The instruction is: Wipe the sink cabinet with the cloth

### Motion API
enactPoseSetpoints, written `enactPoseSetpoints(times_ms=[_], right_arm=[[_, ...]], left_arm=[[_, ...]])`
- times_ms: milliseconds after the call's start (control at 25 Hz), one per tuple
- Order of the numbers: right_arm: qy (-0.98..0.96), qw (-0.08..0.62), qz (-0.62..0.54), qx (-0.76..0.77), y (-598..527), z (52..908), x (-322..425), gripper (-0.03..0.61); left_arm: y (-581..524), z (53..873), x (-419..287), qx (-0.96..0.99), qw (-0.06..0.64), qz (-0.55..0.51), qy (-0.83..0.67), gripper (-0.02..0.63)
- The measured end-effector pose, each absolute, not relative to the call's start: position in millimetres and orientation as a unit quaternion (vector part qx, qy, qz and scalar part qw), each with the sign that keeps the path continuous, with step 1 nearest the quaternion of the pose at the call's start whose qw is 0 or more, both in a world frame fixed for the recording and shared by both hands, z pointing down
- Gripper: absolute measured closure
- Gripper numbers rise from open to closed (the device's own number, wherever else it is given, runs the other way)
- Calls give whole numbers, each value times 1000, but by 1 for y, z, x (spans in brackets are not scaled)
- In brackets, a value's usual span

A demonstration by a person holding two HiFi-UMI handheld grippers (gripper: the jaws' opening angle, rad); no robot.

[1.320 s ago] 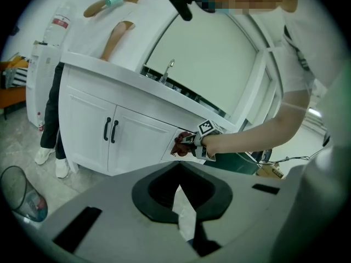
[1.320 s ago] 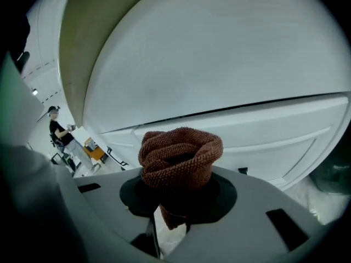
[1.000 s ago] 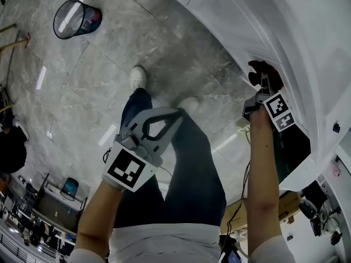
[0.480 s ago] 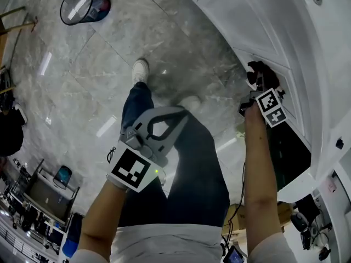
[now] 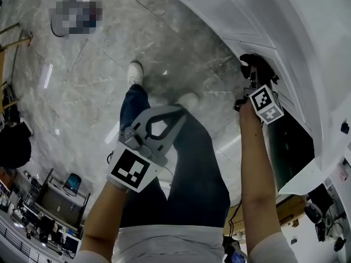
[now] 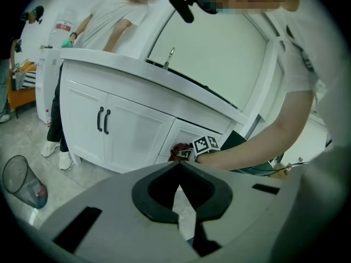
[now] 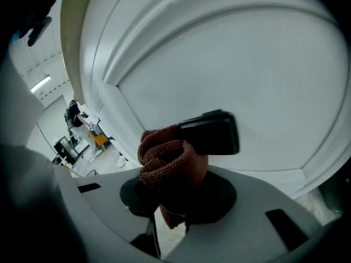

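The white sink cabinet (image 5: 263, 21) runs along the upper right of the head view. My right gripper (image 5: 253, 70) is shut on a reddish-brown knit cloth (image 5: 251, 63) and presses it to a cabinet front panel (image 7: 230, 64). In the right gripper view the bunched cloth (image 7: 170, 160) fills the jaws of that gripper (image 7: 174, 166). A black bar (image 7: 211, 131) lies beside the cloth; I cannot tell what it is. My left gripper (image 5: 176, 113) hangs over my legs, shut and empty, away from the cabinet. From the left gripper (image 6: 179, 166) I see the cloth (image 6: 178, 151) on the cabinet (image 6: 131, 136).
A dark open compartment (image 5: 288, 147) lies just below my right arm. A wire waste bin (image 6: 22, 182) stands on the grey marble floor to the left. Another person (image 6: 57, 119) stands at the cabinet's far end. My own shoe (image 5: 134, 73) and legs are below.
My right gripper has slid the cloth a little up and left along the cabinet front. The left gripper has stayed in place, still shut.
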State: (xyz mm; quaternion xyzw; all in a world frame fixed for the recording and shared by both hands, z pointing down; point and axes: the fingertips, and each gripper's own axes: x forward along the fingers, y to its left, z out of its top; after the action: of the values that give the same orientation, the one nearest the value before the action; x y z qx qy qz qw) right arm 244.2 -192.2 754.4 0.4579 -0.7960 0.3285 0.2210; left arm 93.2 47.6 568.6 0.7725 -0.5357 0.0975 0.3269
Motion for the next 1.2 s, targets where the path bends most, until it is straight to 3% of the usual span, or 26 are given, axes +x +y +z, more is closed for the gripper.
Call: enactPoseSetpoints(times_ms=[1200], right_arm=[[-724,201,372,546,-184,752,393,476]], left_arm=[[36,566,157,825,321,118,-450,604]])
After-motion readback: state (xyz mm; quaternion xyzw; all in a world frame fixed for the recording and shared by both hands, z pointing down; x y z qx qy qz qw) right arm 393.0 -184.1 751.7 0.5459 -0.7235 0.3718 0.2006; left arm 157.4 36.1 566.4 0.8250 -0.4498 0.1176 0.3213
